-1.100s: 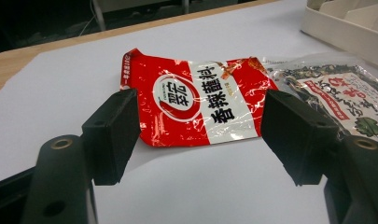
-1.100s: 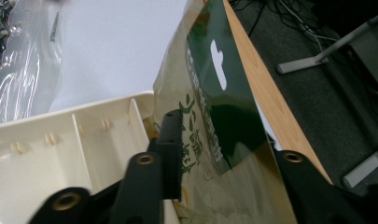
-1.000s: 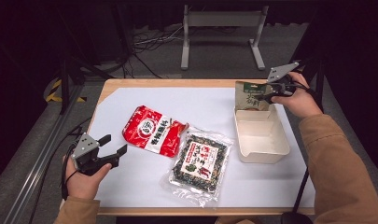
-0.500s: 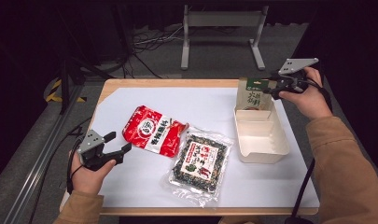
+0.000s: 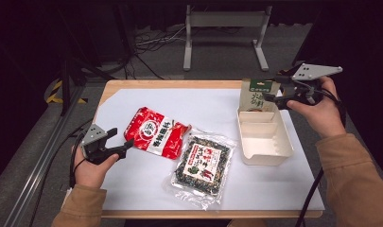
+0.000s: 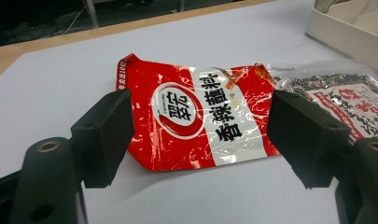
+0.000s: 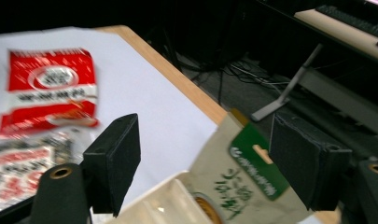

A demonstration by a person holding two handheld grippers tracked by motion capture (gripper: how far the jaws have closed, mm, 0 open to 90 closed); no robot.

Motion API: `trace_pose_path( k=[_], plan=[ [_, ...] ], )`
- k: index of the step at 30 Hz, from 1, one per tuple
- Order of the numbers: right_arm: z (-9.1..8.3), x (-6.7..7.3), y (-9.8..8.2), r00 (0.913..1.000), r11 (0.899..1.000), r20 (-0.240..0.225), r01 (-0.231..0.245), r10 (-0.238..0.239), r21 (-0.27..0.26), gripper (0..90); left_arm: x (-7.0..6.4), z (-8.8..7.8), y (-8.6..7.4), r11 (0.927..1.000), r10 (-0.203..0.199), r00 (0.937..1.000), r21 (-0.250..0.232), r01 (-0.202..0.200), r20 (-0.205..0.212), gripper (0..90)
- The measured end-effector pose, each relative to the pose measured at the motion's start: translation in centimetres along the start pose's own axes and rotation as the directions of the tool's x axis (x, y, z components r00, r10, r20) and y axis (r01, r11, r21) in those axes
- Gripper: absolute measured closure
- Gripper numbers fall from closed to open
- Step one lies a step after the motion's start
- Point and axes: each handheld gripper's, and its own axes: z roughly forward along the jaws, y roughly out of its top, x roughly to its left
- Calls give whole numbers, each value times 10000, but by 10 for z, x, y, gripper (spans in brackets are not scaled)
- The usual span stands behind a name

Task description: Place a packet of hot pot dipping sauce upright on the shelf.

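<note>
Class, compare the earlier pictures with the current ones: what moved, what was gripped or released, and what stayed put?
The right hand-held gripper let go of the green-topped pouch, its jaws just opening, and drew back up and to the right. The pouch stands in the white tray. The left hand-held gripper, open, edged toward the red packet. The red packet, the seaweed packet and the tray stayed put.

Three snack packets in all — one red packet (image 5: 156, 132), one clear packet (image 5: 202, 165) of dark mix with a red-and-white label, and one beige packet (image 5: 256, 94) with a green top. One white tray (image 5: 265, 139) with two compartments. One table (image 5: 146, 84) — one white sheet (image 5: 217, 106) covers it. Two grippers: left gripper (image 5: 124, 142), right gripper (image 5: 269, 92).
</note>
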Motion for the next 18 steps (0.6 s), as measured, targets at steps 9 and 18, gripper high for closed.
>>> trace_pose_path(
  k=[9,18],
  plan=[
    [-19,33,-9,9941,9940,-493,-993,970,-465,255,6,2,1,9998,-162,9999,148,163,-52,232],
    [-26,66,-20,9944,9943,-452,-978,958,-431,252,9,2,0,9997,-25,10000,262,26,-20,223]
  ],
)
